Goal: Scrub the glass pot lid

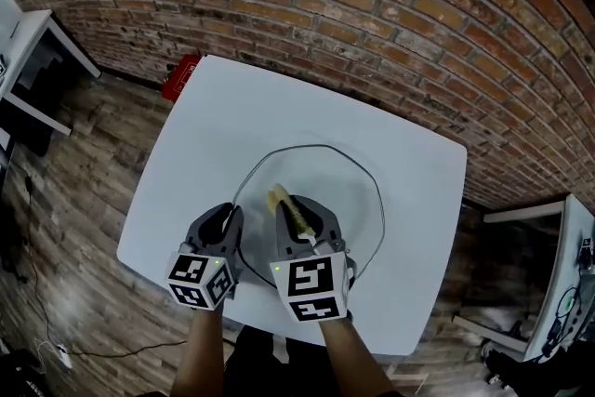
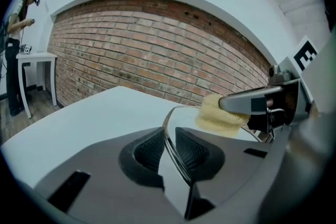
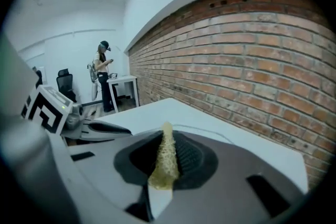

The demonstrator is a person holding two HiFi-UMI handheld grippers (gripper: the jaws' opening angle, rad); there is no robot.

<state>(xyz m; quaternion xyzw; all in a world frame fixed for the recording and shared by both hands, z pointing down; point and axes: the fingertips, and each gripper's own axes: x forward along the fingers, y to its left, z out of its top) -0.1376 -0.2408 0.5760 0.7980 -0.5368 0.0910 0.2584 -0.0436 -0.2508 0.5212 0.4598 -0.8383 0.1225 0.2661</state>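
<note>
Head view: a glass lid rests on the white bench. The left gripper sits at the lid's near left rim. The right gripper holds a yellow sponge over the glass.

Left gripper view: the fingers are narrow, clamped on the lid's rim, with the sponge just to the right.

Right gripper view: the fingers pinch the sponge edge-on.

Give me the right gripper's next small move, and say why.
Probably sweep the sponge forward across the lid, pressing lightly. The left gripper is shut on the lid's rim, steadying it; the right gripper pinches the sponge over the glass near that edge, with most of the lid ahead.
</note>
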